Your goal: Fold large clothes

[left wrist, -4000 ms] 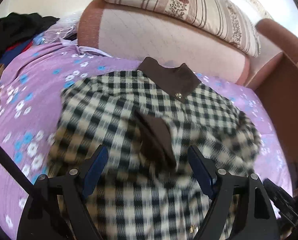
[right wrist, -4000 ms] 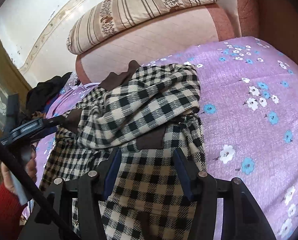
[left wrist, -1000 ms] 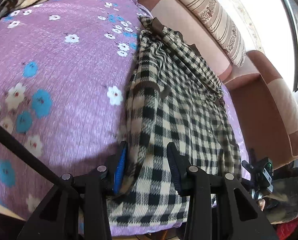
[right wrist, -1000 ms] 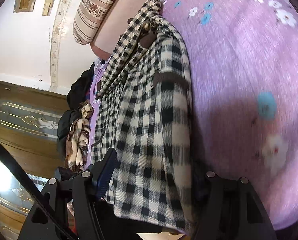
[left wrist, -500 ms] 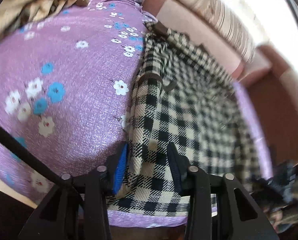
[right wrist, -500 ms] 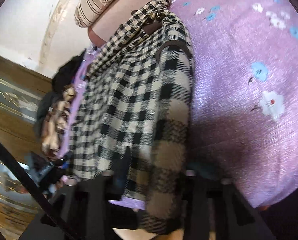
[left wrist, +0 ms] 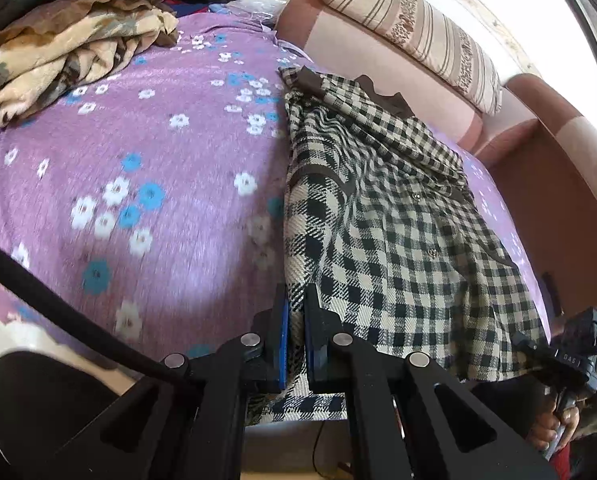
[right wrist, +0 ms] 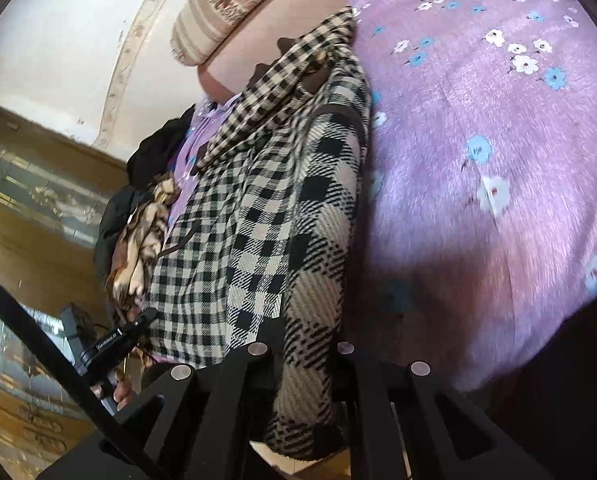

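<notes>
- Left tongs (left wrist: 296, 332) pinching hem corner of checked coat (left wrist: 398, 240), nr bed (left wrist: 138, 168) edge.
- Right tongs (right wrist: 304, 364) pinching opposite hem corner; coat stretching fwd btwn both.

Checked shirt (right wrist: 298, 360) hides the right gripper (right wrist: 304, 364) fingertips.

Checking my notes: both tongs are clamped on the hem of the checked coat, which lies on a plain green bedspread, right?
Not quite: the left wrist view shows the bedspread is purple with flowers. Both tongs, left and right, do clamp the checked coat.
</notes>
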